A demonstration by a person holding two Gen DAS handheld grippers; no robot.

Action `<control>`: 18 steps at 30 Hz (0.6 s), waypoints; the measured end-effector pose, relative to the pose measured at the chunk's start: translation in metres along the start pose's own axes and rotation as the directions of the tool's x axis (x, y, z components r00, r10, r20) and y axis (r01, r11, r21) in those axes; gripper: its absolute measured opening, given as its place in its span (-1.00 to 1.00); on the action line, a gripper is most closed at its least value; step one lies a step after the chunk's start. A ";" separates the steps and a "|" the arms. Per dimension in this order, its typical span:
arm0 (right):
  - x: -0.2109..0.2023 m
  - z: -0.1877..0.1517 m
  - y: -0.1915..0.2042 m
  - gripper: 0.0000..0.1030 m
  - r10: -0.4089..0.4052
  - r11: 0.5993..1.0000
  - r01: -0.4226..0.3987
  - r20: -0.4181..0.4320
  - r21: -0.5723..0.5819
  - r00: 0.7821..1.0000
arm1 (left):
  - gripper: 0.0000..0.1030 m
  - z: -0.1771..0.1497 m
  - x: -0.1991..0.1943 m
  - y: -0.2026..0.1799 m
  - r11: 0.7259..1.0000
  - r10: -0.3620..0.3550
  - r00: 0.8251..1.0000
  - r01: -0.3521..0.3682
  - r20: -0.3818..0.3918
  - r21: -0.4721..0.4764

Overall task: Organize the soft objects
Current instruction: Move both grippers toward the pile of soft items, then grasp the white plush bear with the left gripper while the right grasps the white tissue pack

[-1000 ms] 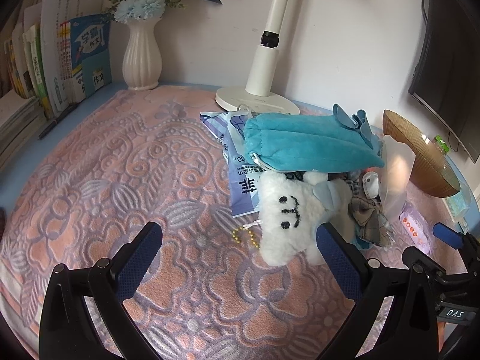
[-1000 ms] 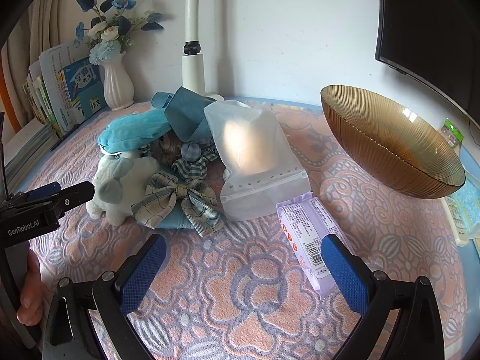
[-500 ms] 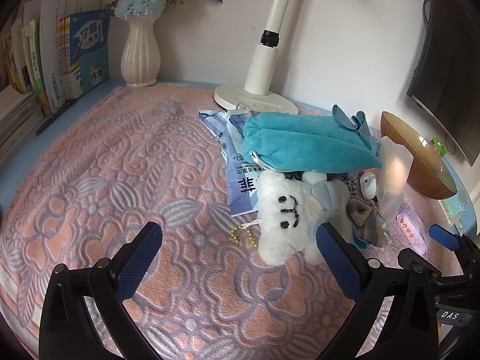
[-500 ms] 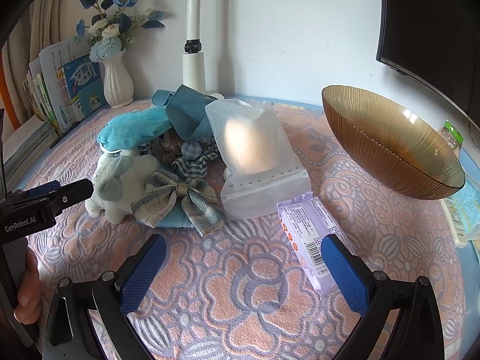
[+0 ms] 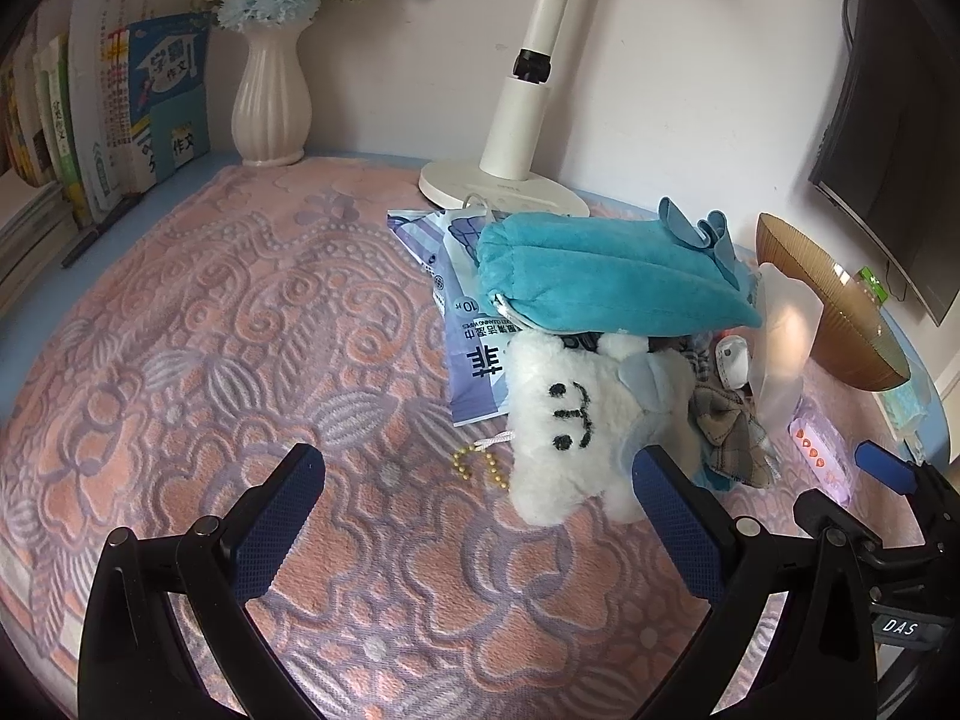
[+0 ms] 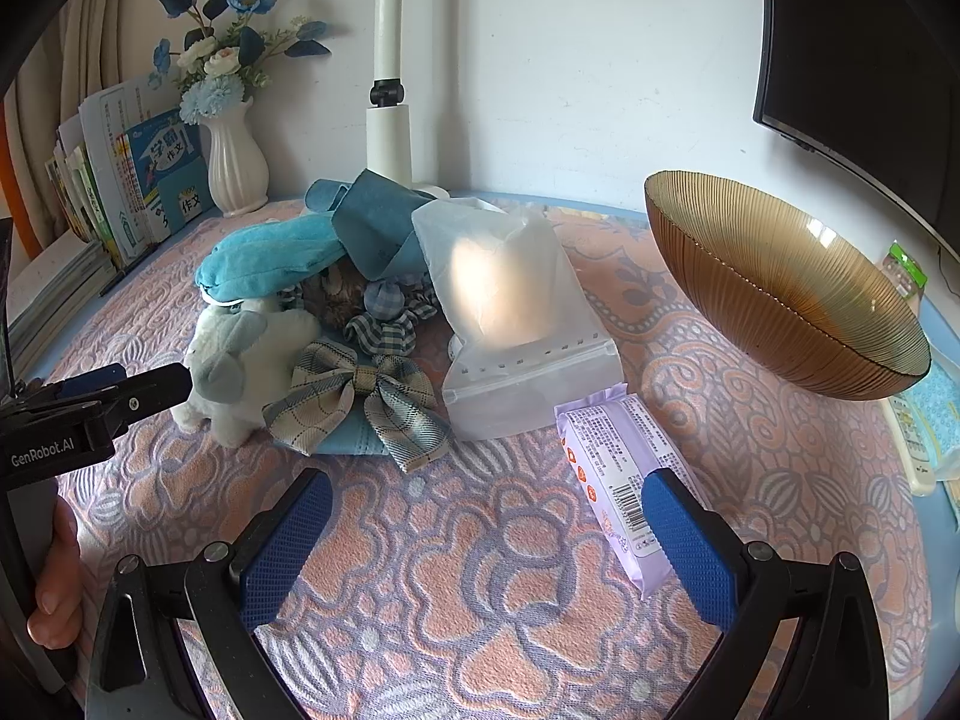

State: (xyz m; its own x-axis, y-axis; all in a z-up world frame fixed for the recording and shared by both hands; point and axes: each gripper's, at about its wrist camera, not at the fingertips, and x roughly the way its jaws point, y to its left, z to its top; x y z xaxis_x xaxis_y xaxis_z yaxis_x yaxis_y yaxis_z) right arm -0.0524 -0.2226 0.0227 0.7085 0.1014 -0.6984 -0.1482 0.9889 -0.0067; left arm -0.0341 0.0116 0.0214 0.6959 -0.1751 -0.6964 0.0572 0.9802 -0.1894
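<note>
A pink and lilac embossed cloth (image 6: pixel 480 570) covers the tabletop, which meets a pale wall on the far side. At the far left, books (image 5: pixel 138 102) stand upright, with a white ribbed vase (image 5: pixel 271 102) of blue and white flowers just to their right. Further right, the round base of a white lamp (image 5: pixel 504 192) rests near the wall.

The soft things lie heaped in the middle — a teal plush pouch (image 5: pixel 606 276) on top, resting over a flat blue-printed wipes packet (image 5: pixel 468 324), and a white plush toy (image 5: pixel 576 420) with a stitched face on the near side, a small gold bead chain (image 5: pixel 480 465) touching the cloth beside it. Right of the toy lie a plaid bow (image 6: pixel 360 402), a checked scrunchie (image 6: pixel 384 318) behind it and a folded blue cloth (image 6: pixel 378 228) on the far side. A frosted plastic bag (image 6: pixel 516 324) leans just right of these, and a lilac tissue pack (image 6: pixel 612 480) lies near it on the cloth. An amber ribbed bowl (image 6: pixel 780 288) sits tilted at the far right, below a dark monitor (image 6: pixel 864 48).

The left tool (image 5: pixel 480 516) hovers low with its jaws spread wide, holding nothing — the toy lies just beyond its right finger. The right tool (image 6: pixel 486 534) is likewise wide open and empty, the tissue pack's near end beside its right finger. A hand (image 6: pixel 54 588) grips the left tool's handle.
</note>
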 end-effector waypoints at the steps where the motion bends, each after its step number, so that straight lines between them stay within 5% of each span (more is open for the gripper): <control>1: -0.001 0.000 0.000 1.00 0.002 1.000 -0.002 0.004 -0.001 1.000 | 0.98 0.000 0.000 0.000 1.000 0.000 1.000 0.000 -0.001 0.001; 10: -0.003 -0.001 -0.001 1.00 0.008 1.000 -0.008 0.008 0.016 1.000 | 0.98 0.000 0.011 -0.006 0.999 -0.012 0.997 0.015 -0.074 0.039; 18: -0.010 -0.003 -0.005 1.00 0.033 0.999 -0.035 0.034 0.033 0.999 | 0.98 -0.005 0.001 -0.017 0.993 -0.033 0.999 0.037 -0.039 0.108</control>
State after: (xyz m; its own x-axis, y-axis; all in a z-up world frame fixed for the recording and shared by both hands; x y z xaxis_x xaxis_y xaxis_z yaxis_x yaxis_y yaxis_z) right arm -0.0605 -0.2284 0.0275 0.7263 0.1381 -0.6734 -0.1495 0.9879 0.0415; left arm -0.0378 -0.0059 0.0209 0.6655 -0.2111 -0.7160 0.1602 0.9772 -0.1392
